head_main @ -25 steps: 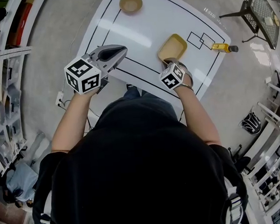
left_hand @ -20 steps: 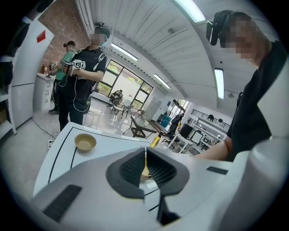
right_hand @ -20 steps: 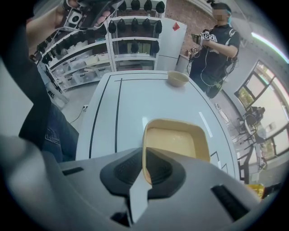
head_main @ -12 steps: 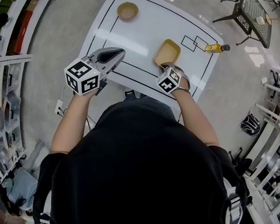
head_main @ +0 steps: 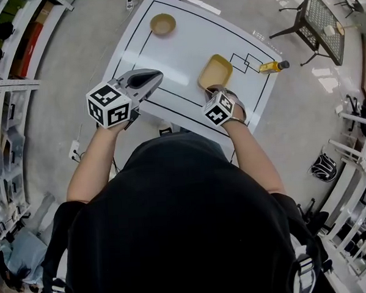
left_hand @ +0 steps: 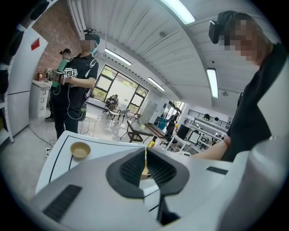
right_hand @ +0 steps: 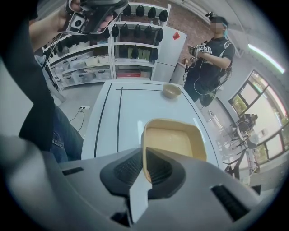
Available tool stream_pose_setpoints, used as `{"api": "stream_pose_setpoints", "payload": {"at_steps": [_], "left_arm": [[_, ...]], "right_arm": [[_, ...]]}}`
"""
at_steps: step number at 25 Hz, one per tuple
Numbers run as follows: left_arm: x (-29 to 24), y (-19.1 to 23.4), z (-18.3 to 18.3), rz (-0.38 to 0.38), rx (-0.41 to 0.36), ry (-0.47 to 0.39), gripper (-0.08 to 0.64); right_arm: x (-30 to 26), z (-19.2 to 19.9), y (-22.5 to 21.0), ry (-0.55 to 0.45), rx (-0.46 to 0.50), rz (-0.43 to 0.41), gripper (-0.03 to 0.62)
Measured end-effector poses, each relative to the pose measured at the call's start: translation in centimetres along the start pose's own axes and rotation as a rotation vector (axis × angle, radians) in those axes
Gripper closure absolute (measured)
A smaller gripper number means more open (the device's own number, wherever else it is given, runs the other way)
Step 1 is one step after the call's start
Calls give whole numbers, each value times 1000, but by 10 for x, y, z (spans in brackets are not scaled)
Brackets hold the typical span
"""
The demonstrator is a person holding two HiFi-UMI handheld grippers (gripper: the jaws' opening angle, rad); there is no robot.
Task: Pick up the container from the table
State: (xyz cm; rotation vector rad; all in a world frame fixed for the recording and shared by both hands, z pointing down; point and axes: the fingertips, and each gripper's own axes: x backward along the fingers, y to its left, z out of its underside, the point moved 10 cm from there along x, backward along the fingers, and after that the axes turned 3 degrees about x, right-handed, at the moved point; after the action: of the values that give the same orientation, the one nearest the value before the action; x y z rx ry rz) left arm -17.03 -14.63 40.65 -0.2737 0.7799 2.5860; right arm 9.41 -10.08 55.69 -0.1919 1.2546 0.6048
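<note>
Right claw (right_hand: 143,159) clamped on container (right_hand: 174,142) near rim, body projecting ahead of it: thin wall suits edge pinch. Left claw (left_hand: 145,157) closed, empty, idle.

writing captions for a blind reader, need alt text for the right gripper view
The right gripper is clamped on the near rim of a shallow yellow container over a white table marked with black lines. A small tan bowl sits at the table's far end, with a person standing beyond it.
</note>
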Motion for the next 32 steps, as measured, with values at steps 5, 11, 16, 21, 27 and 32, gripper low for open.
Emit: {"api": "stream_pose_setpoints", "payload": {"at_steps": [5,11,16,21,27,32], "left_arm": [[9,-7,-1,-9,-6,-24,543],[19,-14,2,-7,-14,-35,543],[24,-19,1,-5,-22,-45,543],[28,-25,-2,4,-35,-52,543],[36,-26,1,9,-41,-54,543],[43,-32,0,9,-42,-57,543]], "right_arm": [[13,-2,2,-7,10,16,569],[25,-1,5,-6,12,37,569],[37,1,4,-9,11,60,569],[49,1,3,-21,5,85,569],[55,-2,8,-31,1,104,569],[63,-2,12,-32,-1,106,569]]}}
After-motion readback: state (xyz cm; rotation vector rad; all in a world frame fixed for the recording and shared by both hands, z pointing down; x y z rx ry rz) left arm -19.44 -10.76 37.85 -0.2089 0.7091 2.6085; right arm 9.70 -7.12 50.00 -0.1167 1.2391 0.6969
